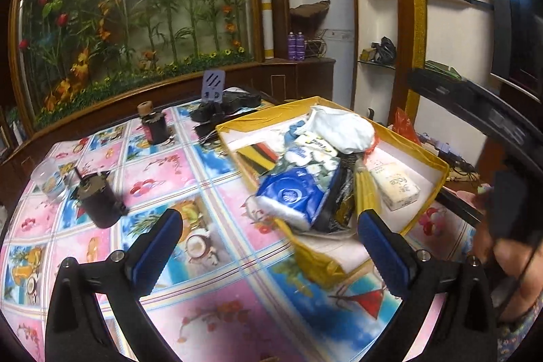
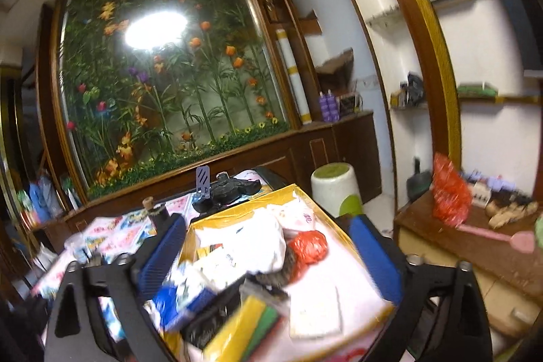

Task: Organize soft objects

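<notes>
Blue tissue pack [image 1: 292, 195] lies in the yellow box [image 1: 437, 158] on the desk [image 1: 210, 178], ahead of the left gripper [image 1: 268, 246], long axis slanting right. Both grippers' fingers [image 1: 376, 233] stand wide, empty; right gripper [image 2: 268, 256] hovers over the box.

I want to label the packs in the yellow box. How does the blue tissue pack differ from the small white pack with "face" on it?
The blue tissue pack is blue, bulkier and leans over the box's near edge. The white face pack is white, slimmer and lies flat on the box floor. Both are soft paper packs in the same box.
</notes>
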Motion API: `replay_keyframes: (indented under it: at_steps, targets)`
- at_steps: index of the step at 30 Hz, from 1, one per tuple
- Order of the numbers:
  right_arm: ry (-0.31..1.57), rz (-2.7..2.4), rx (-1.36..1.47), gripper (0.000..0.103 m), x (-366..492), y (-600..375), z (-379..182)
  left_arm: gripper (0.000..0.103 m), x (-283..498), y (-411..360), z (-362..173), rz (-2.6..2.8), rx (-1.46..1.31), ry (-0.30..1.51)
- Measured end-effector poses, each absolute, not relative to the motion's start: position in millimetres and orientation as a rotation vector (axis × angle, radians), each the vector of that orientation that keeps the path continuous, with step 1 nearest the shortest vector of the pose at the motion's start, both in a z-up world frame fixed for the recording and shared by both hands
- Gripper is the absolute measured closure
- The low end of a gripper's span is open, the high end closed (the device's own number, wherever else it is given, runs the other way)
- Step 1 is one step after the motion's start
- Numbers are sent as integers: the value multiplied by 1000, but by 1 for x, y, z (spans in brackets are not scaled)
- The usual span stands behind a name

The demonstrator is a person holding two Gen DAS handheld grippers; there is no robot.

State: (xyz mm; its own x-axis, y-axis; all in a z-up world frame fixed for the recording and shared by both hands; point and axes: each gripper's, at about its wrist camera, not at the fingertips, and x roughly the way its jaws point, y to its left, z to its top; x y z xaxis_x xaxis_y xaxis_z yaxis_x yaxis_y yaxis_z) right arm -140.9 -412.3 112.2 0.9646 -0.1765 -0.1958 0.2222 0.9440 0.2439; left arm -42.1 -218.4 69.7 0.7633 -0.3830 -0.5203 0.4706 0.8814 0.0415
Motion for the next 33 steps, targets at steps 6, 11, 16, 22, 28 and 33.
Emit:
replay_keyframes:
  at_steps: [6,11,16,22,28,33]
  targets:
    - [208,-206,178,0,-166,-383,112,1,-46,-188,75,-404,142,519]
    - [253,-201,154,0,-166,-363,109,0,-57,-180,72,-369,234,519]
    - [281,-185,161,0,-157,-347,108,0,-60,-164,71,-320,234,525]
    - [320,-195,119,0,-153,-327,105,0,-55,-148,68,-307,184,571]
    - [319,-197,110,0,-153,-317,105,0,-56,-146,64,-310,185,595]
    - [326,-190,103,0,-152,-313,104,0,-57,-146,62,-295,195,597]
